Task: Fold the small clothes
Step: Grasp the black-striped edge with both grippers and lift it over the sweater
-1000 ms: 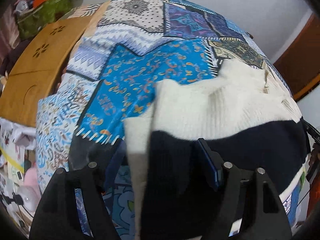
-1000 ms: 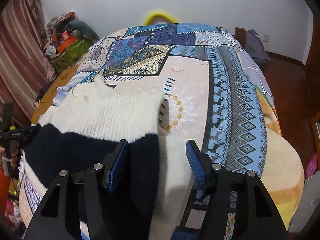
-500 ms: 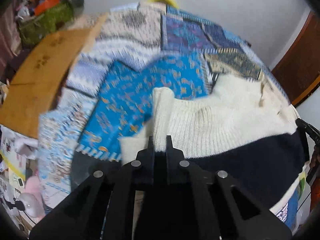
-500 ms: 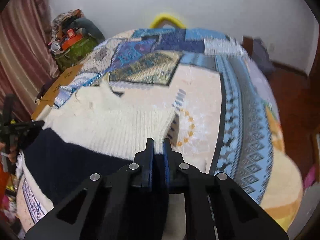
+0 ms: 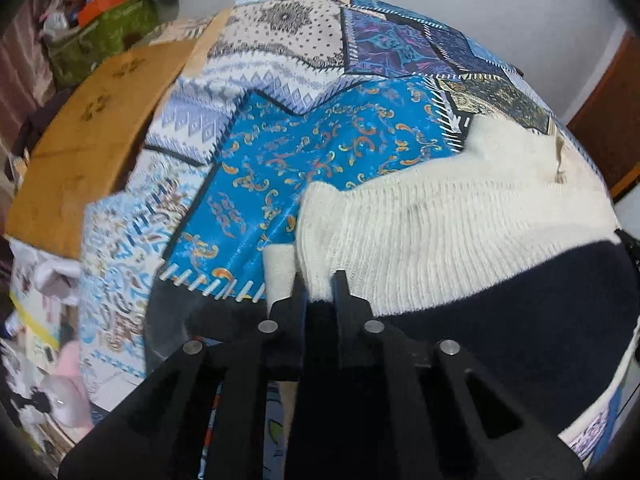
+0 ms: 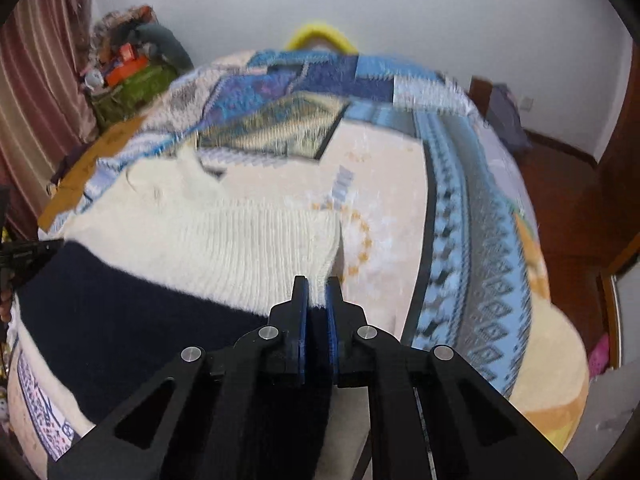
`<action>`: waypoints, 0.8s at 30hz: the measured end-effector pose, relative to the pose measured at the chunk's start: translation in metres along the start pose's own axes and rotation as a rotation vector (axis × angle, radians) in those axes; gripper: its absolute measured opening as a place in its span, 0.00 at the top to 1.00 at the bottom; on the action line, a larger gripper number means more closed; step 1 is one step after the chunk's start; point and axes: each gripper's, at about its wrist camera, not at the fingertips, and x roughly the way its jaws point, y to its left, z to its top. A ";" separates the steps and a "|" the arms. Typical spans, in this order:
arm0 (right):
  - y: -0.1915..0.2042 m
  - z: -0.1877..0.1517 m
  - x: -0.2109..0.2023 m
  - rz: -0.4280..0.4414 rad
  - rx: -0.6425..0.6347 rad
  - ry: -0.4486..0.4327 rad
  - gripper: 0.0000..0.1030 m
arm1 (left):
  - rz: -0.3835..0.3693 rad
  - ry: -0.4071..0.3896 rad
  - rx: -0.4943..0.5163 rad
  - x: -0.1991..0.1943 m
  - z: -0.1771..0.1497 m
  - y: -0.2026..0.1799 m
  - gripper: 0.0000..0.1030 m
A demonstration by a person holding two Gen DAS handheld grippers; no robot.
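Observation:
A small knit sweater [image 5: 440, 224], cream on top with a navy band below, lies on a patchwork bedspread [image 5: 320, 152]. My left gripper [image 5: 319, 280] is shut on the sweater's left edge where cream meets navy. The sweater also shows in the right wrist view [image 6: 240, 240]. My right gripper [image 6: 317, 286] is shut on the sweater's right edge at the same cream-navy line. The navy part runs under both grippers, and the cloth between the jaws is partly hidden.
A brown cardboard sheet [image 5: 88, 128] lies at the bed's left edge, with a green bag of clutter [image 5: 104, 36] beyond it. A striped curtain [image 6: 36, 100] hangs on the left. Wooden floor [image 6: 568, 200] and a dark bag [image 6: 508, 116] are to the right.
Both grippers were open around the sweater's edges a second ago. They have closed on the cloth and have lifted it slightly, moving forward over the bed.

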 end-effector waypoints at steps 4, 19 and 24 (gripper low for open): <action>0.004 0.002 -0.018 -0.001 -0.021 -0.006 0.89 | 0.072 -0.028 0.047 -0.021 -0.001 -0.004 0.75; 0.095 0.016 -0.057 0.236 -0.123 -0.106 0.60 | -0.086 -0.195 0.122 -0.102 0.002 -0.061 0.55; 0.126 0.006 -0.026 0.273 -0.175 -0.047 0.60 | -0.127 -0.147 0.149 -0.077 -0.002 -0.089 0.55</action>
